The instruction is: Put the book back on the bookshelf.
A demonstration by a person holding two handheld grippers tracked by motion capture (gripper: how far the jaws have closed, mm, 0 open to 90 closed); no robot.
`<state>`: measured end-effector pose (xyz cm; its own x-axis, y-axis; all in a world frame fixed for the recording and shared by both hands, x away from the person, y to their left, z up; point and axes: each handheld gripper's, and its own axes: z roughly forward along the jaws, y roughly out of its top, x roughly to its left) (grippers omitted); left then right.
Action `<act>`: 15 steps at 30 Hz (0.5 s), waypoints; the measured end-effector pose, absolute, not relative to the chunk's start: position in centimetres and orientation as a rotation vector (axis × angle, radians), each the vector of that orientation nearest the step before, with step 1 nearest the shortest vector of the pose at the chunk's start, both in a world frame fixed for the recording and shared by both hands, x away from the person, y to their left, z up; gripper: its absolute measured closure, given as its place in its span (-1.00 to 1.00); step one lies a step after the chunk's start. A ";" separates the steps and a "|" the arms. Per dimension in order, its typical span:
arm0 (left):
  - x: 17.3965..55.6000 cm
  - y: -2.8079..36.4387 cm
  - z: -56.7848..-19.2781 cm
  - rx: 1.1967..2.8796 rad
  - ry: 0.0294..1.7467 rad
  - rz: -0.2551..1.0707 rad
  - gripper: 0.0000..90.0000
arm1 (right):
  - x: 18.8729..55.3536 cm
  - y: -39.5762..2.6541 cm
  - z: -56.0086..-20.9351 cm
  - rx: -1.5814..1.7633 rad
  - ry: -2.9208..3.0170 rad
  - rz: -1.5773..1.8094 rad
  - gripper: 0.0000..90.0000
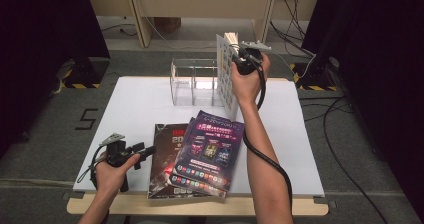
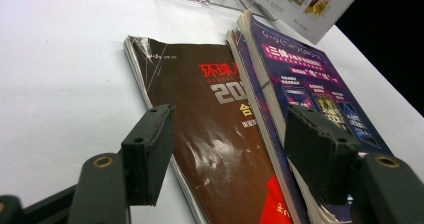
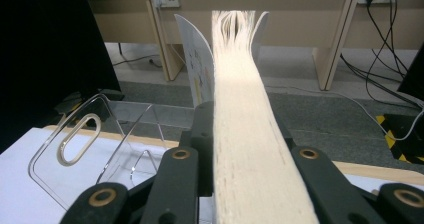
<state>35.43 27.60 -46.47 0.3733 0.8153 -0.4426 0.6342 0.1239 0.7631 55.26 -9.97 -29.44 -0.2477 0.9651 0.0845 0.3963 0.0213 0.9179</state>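
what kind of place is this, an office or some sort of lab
Probably a lab or recording room rather than a lived-in office: a white table stands between black curtains, hazard-striped floor tape marks the grey floor, and loose cables run to wall sockets.

High view overhead facing forward-down, both gripper views close along jaws, sharing the clear rack (image 1: 194, 81)

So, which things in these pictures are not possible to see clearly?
- Brown magazine, high view: its right part is covered by the purple magazine.
- White book, right gripper view: only its page edge shows; the right hand-held gripper hides the lower covers.
- Clear acrylic rack, high view: its right end stands behind the book.
- Left hand-held gripper, left gripper view: its body is cut off by the bottom edge.
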 end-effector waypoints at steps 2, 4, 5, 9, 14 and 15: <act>35.4 27.6 -46.5 1.584 1.332 0.216 -0.21 | 55.4 -9.9 -29.5 1.403 1.713 1.198 0.65; 35.4 27.6 -46.5 1.584 1.333 0.216 -0.21 | 55.5 -9.8 -29.6 1.408 1.714 1.199 0.65; 35.4 27.6 -46.5 1.581 1.335 0.217 -0.21 | 55.4 -9.8 -29.7 1.400 1.705 1.202 0.65; 35.4 27.7 -46.5 1.580 1.335 0.217 -0.21 | 55.6 -9.7 -29.7 1.405 1.692 1.214 0.65; 35.5 27.7 -46.6 1.581 1.338 0.216 -0.21 | 55.8 -9.6 -29.5 1.387 1.678 1.217 0.65; 35.5 27.7 -46.6 1.585 1.337 0.216 -0.21 | 55.8 -9.6 -29.5 1.390 1.674 1.221 0.65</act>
